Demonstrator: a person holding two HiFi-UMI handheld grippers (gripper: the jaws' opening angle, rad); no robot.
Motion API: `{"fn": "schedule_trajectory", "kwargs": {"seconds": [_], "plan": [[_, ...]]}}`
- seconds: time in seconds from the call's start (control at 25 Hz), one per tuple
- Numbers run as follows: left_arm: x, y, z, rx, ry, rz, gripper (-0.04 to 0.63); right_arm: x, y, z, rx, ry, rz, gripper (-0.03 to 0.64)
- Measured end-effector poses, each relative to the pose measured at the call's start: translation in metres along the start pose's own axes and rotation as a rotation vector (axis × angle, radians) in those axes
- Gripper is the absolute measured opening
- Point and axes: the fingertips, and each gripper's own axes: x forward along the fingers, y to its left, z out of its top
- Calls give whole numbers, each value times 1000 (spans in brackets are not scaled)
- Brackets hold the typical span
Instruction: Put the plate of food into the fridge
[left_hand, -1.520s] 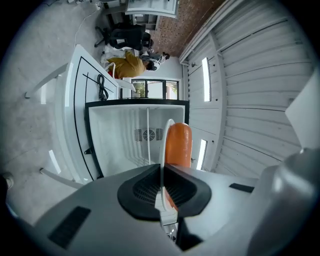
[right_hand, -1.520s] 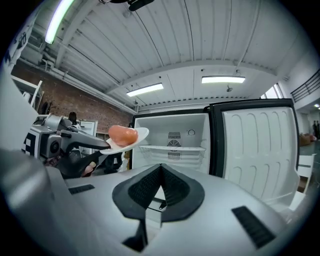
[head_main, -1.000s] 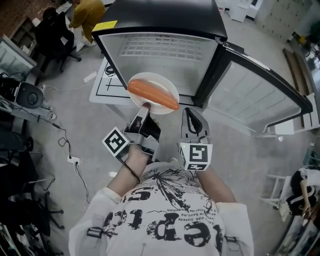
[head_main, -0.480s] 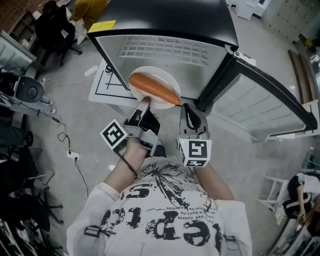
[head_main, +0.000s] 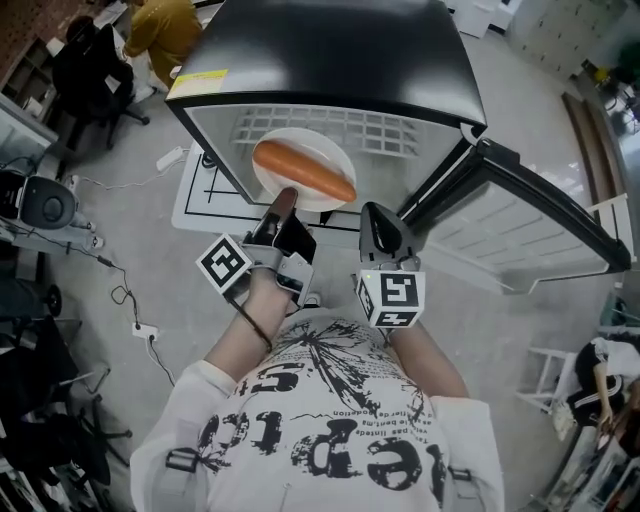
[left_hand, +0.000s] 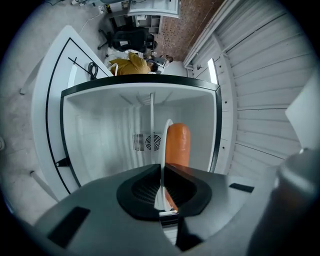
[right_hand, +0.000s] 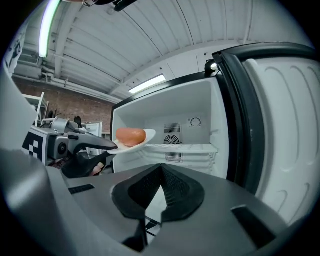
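One plate (head_main: 312, 141), middle under sausage (head_main: 303, 170) | left gripper (head_main: 284, 196) jaws clamp rim | right gripper (head_main: 379, 212) jaws together

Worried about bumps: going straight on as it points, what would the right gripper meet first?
The way looks free to the open black fridge; inside, likely its white wire shelf first, though depth is unclear.

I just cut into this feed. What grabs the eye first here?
An orange sausage on a white plate, pinched at its rim by the left gripper, at the mouth of the open fridge. The fridge door stands wide at the right; the right gripper hangs shut and empty beside the left.
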Motion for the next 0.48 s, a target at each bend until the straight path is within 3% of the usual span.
{"fn": "schedule_trajectory", "kwargs": {"seconds": [0.48], "plan": [[45, 6, 21, -9, 22, 23, 21, 20, -10, 11, 14, -10, -22, 2]]}}
